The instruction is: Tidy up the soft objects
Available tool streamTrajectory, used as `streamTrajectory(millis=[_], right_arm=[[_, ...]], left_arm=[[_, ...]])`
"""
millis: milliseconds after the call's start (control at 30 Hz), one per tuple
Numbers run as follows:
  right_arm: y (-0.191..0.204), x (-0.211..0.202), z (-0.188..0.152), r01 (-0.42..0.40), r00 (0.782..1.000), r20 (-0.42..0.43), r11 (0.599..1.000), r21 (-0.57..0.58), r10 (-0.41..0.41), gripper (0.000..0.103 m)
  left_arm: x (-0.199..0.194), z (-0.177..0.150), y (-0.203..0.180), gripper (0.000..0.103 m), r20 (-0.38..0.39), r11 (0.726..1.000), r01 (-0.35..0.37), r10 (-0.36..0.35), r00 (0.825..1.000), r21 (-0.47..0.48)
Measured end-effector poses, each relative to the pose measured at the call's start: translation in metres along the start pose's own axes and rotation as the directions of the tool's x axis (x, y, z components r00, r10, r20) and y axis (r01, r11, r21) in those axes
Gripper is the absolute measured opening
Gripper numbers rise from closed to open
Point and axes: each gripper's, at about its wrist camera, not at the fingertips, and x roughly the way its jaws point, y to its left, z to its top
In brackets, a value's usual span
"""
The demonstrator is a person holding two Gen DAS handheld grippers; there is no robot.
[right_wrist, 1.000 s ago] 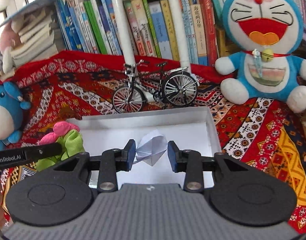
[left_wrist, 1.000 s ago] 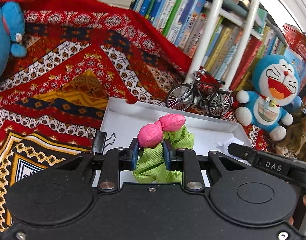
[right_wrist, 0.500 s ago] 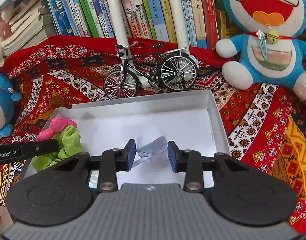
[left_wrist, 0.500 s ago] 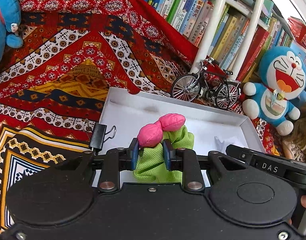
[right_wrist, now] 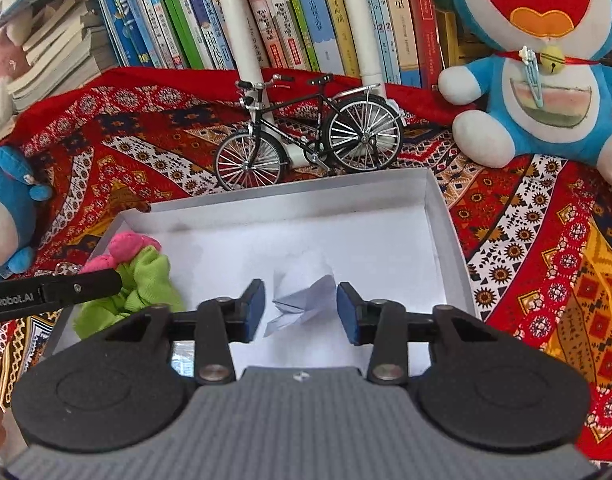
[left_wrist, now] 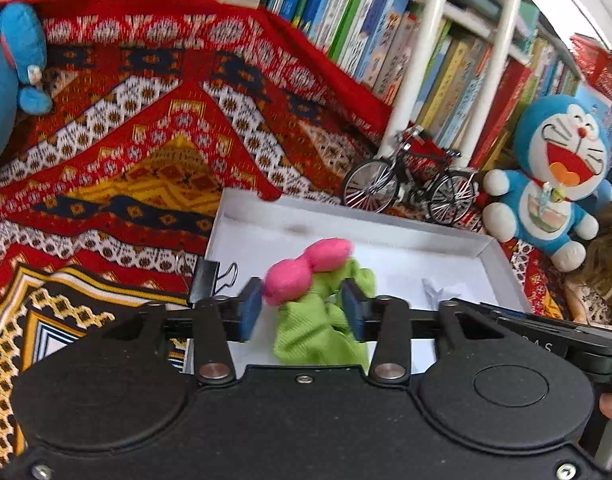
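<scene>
A soft toy with a pink top and green cloth body (left_wrist: 306,272) lies in the left front corner of the white box (left_wrist: 385,220). My left gripper (left_wrist: 302,312) straddles it and its jaws are opening; the left pad stands clear of the pink part. In the right wrist view the same toy (right_wrist: 146,276) sits behind the left gripper's black finger (right_wrist: 66,290). A folded white paper piece (right_wrist: 306,292) rests on the floor of the box (right_wrist: 433,216). My right gripper (right_wrist: 301,310) is around the paper with jaws opening and gaps on both sides.
A model bicycle (right_wrist: 309,132) stands just behind the box. A blue cat plush (right_wrist: 545,60) sits at the back right, another blue plush (right_wrist: 6,216) at the left. A black binder clip (left_wrist: 206,280) lies beside the box. Books line the shelf behind.
Both grippers have spread their jaws. The left one has let go of the pink and green toy, the right one of the folded paper, which now lies in the box.
</scene>
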Motion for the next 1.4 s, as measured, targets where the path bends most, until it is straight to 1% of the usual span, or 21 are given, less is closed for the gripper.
streamTrajectory(millis=[133,233,267,367,400,533,767,833,867,967,1133,1200,1233,1400], right_arm=[[0.002,-0.012,-0.001,-0.007,1.000,0.017,1.000,-0.013,0.007,0.063],[0.006,-0.026,-0.004,-0.015,0.999,0.042,0.999,-0.042,0.017,0.068],[0.006,-0.031,-0.004,-0.021,0.999,0.049,0.999,-0.048,0.023,0.069],[0.009,-0.049,-0.006,-0.037,0.996,0.079,0.997,-0.069,0.043,0.075],[0.009,-0.054,-0.007,-0.044,0.995,0.089,0.996,-0.075,0.050,0.077],[0.009,-0.078,-0.010,-0.065,0.988,0.131,0.994,-0.091,0.076,0.085],[0.012,-0.109,-0.026,-0.093,0.979,0.170,0.987,-0.134,0.116,0.089],[0.013,-0.117,-0.032,-0.103,0.975,0.182,0.985,-0.141,0.128,0.089],[0.013,-0.121,-0.035,-0.109,0.973,0.189,0.984,-0.143,0.135,0.089],[0.013,-0.131,-0.044,-0.124,0.966,0.206,0.980,-0.152,0.155,0.091],[0.009,-0.145,-0.060,-0.125,0.958,0.233,0.977,-0.174,0.165,0.094],[0.005,-0.151,-0.067,-0.136,0.954,0.242,0.974,-0.182,0.178,0.097],[0.002,-0.154,-0.071,-0.143,0.950,0.248,0.972,-0.185,0.187,0.100],[-0.012,-0.167,-0.087,-0.152,0.943,0.265,0.969,-0.192,0.200,0.103]], left_arm=[[-0.017,-0.001,-0.004,0.054,0.047,1.000,-0.012,0.010,0.999,0.023],[-0.033,-0.005,-0.008,0.063,0.083,0.998,-0.027,0.022,0.996,0.054],[-0.039,-0.007,-0.009,0.067,0.096,0.997,-0.027,0.021,0.995,0.068],[-0.058,-0.015,-0.014,0.080,0.141,0.994,-0.018,0.002,0.990,0.108],[-0.064,-0.017,-0.015,0.081,0.154,0.993,-0.014,-0.004,0.988,0.115],[-0.086,-0.024,-0.017,0.084,0.185,0.993,0.000,-0.022,0.982,0.116],[-0.121,-0.044,-0.020,0.087,0.227,0.990,-0.013,-0.019,0.974,0.140],[-0.133,-0.055,-0.019,0.087,0.261,0.992,-0.033,-0.001,0.965,0.123],[-0.140,-0.062,-0.018,0.089,0.285,0.992,-0.045,0.010,0.958,0.118],[-0.157,-0.082,-0.016,0.090,0.340,0.991,-0.054,0.011,0.940,0.118],[-0.176,-0.110,-0.008,0.090,0.348,0.995,-0.054,0.020,0.937,0.088],[-0.183,-0.122,-0.004,0.091,0.366,0.996,-0.054,0.022,0.930,0.077],[-0.186,-0.128,-0.002,0.091,0.371,0.995,-0.056,0.023,0.928,0.080],[-0.198,-0.156,0.002,0.091,0.384,0.992,-0.083,0.039,0.923,0.098]])
